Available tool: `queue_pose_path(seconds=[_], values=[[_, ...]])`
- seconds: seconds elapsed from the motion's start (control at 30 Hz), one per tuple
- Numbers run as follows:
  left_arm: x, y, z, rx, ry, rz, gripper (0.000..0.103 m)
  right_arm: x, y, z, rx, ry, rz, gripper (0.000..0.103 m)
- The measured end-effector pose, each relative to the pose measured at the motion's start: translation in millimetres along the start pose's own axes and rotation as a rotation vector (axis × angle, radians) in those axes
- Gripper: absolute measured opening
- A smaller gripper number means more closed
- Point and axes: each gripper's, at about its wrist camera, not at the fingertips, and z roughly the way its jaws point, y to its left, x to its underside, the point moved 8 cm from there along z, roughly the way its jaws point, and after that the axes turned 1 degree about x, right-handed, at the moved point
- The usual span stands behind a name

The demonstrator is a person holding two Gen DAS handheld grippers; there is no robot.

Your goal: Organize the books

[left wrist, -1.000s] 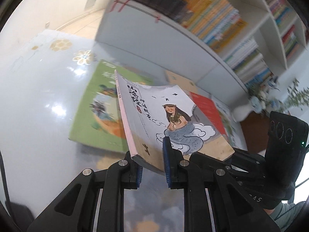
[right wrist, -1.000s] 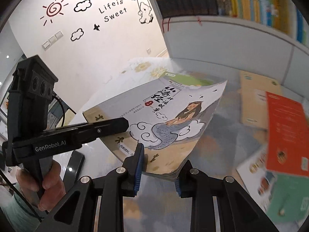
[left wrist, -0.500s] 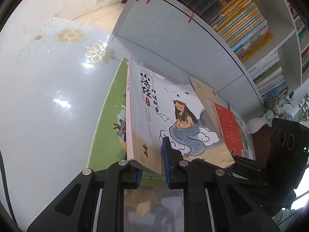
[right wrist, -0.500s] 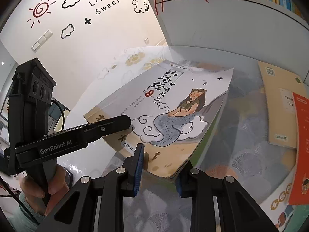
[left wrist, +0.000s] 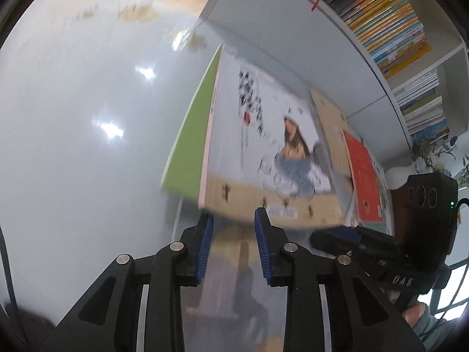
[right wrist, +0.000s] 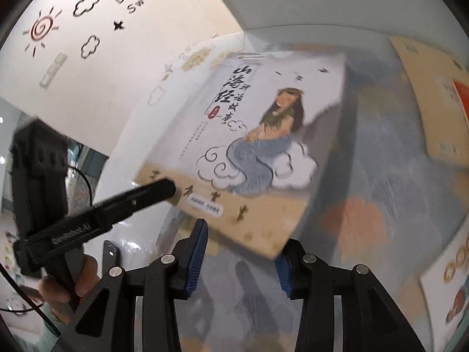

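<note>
**Left wrist view: mermaid book going down on the green one**

Left wrist view is showing the left gripper (left wrist: 231,228) with its jaws spread and nothing between the blue pads, just short of the near edge of the mermaid book (left wrist: 263,158). Right wrist view is showing the right gripper (right wrist: 240,249) with jaws wide apart too, the book's near corner sitting between the fingers without either pad pressing it, as far as I can judge.

That book is lying on top of the green book (left wrist: 190,129), which peeks out along its spine side. To finish this well, I'd be squaring the edges against the green book with gentle nudges from both sides.

Beyond the mermaid book, a tan book (left wrist: 331,123) and a red book (left wrist: 362,176) are waiting on the table (left wrist: 73,146), with the bookshelf (left wrist: 390,23) behind.

Motion blur is smearing everything; whether the book is fully resting, I can't tell. Most of the green book is covered.
</note>
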Motion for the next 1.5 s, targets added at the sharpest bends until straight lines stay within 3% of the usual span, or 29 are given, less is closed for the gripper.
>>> queue_pose_path(seconds=[0.07,0.2,0.3,0.57,0.77,0.97,1.0,1.07,1.13,1.3,1.5], values=[[13,-3,-7,0.025,0.007,-0.006,0.026,14,-8,-8,0.020,0.014,0.020,0.050],[33,-25,-19,0.031,0.013,0.035,0.026,56,-22,-25,-0.002,0.047,0.091,0.050],[44,-55,-21,0.084,0.034,0.056,0.026,96,-30,-40,-0.028,0.074,0.161,0.050],[90,-166,-19,0.065,0.084,0.321,0.026,194,-57,-87,-0.069,0.056,0.349,0.052],[130,-239,-17,0.056,0.118,0.440,0.031,204,-86,-132,-0.078,-0.028,0.372,0.054],[143,-280,-8,0.077,0.136,0.413,0.043,218,-123,-176,-0.080,-0.084,0.423,0.055],[142,-286,-6,0.077,0.130,0.402,0.046,220,-132,-184,-0.082,-0.093,0.439,0.055],[138,-299,-4,0.086,0.111,0.375,0.066,223,-147,-199,-0.091,-0.115,0.463,0.055],[133,-313,-5,0.109,0.079,0.359,0.072,221,-162,-217,-0.084,-0.140,0.458,0.055],[116,-332,8,0.049,0.049,0.399,0.073,209,-202,-249,-0.044,-0.198,0.467,0.055],[79,-352,24,-0.016,0.032,0.505,0.073,161,-237,-276,0.004,-0.274,0.448,0.055]])
